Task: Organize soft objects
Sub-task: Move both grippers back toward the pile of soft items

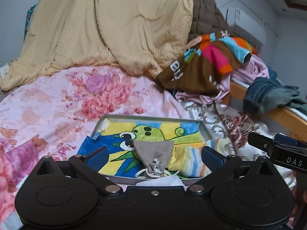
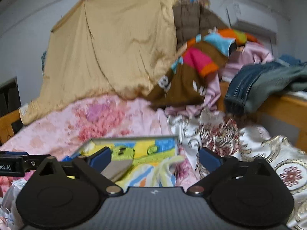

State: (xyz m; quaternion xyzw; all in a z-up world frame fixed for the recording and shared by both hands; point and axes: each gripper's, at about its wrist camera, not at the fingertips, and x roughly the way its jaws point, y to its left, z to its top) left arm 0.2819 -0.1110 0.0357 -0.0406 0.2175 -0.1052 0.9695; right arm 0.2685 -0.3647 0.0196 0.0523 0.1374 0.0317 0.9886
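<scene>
- The left tongs [image 1: 154, 156] stand wide apart with nothing pressed between the blue pads; the right tongs [image 2: 154, 158] are spread just as wide and also grip nothing.
- Straight ahead of the left tongs lies a shallow metal tray [image 1: 204, 129] on the bed's pink floral sheet [image 1: 57, 103].
- In the tray rests a cartoon-printed cloth [image 1: 122, 136], with a small grey drawstring pouch [image 1: 153, 153] on top of it, between the left pads but apart from both.
- A striped pastel cloth [image 1: 191, 159] hangs over the tray's edge near the left tongs' right-hand pad.
- Beyond the tray, a tan quilt [image 1: 115, 28] is heaped up, with a brown multicoloured garment [image 1: 207, 61] to its right.
- Jeans [image 2: 247, 82] drape over the wooden bed frame, ahead and right of the right tongs.
</scene>
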